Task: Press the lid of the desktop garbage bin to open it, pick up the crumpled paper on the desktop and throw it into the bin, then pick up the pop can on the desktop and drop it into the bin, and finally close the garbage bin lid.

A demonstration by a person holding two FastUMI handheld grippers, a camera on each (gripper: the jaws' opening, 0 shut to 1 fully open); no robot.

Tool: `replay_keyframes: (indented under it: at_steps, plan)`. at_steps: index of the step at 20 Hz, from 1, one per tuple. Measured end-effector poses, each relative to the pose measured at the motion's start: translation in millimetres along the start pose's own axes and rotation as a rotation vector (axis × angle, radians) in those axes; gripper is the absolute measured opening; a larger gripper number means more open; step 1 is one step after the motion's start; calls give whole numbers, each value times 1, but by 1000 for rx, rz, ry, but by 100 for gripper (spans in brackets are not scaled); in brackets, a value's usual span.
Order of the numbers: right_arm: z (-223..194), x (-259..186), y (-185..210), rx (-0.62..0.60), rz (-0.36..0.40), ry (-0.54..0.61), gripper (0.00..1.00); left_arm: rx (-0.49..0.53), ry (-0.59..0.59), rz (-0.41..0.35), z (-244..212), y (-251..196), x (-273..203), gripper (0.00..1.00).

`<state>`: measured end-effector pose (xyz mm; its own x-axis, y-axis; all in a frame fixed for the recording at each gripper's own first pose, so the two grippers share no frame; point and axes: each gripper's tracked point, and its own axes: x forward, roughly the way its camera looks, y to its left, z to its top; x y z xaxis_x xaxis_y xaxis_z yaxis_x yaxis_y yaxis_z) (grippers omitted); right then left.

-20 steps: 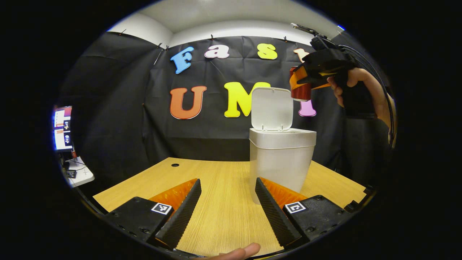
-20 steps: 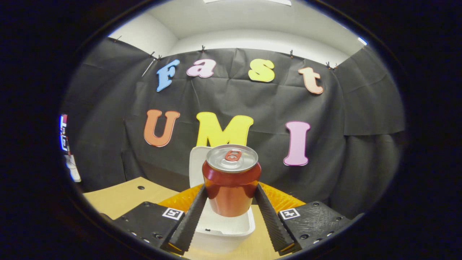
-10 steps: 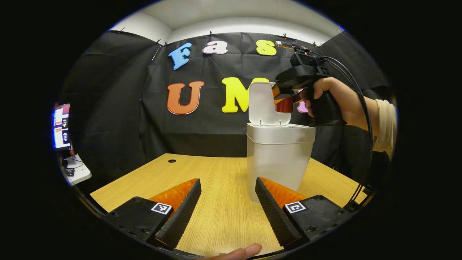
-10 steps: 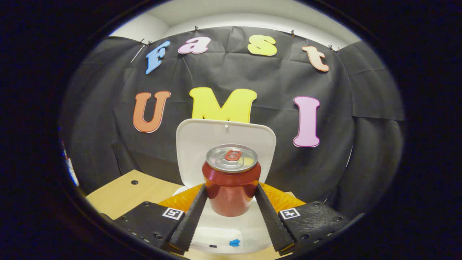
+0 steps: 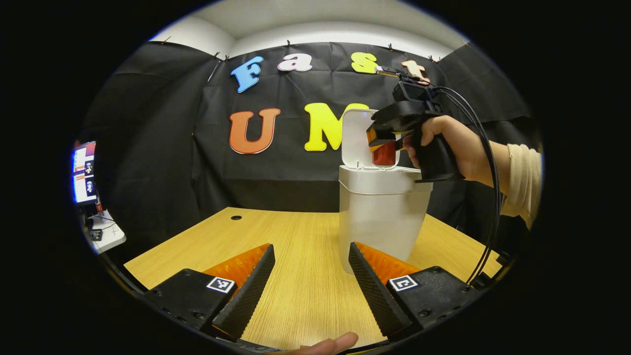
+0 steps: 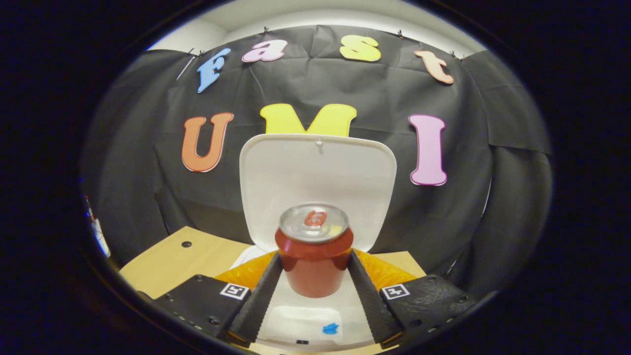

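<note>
Right gripper view — right gripper (image 6: 314, 276) clamped on the red pop can (image 6: 314, 256), upright above the open garbage bin (image 5: 379, 217).
No legible brand; left gripper (image 5: 310, 276) hovers low over the table (image 5: 296, 236), fingers apart — a hand (image 5: 456, 145) holds the right one level.

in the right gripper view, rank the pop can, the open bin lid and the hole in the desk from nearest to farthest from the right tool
1. Pop can: clamped between the right tool's fingers, above the bin opening.
2. Bin lid: standing upright just behind the can.
3. Desk hole: off to the left on the wooden desk, beyond the bin.
</note>
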<state>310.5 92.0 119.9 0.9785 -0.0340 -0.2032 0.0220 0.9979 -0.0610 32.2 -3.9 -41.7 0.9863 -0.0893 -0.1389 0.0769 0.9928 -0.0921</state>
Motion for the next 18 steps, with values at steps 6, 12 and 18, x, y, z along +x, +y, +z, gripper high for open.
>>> replay_keyframes:
  at_steps: [6, 12, 18]
  plan:
    - [8, -10, -4, -3, 8, -22, 90, 4, -1, -13, 0, -4, -1, 97]
    - [22, -20, -15, 3, -2, -28, 95, 6, 7, -25, -3, -7, -3, 97]
    - [69, -35, -22, -1, -12, -111, 95, 0, 10, -11, -3, 0, -1, 98]
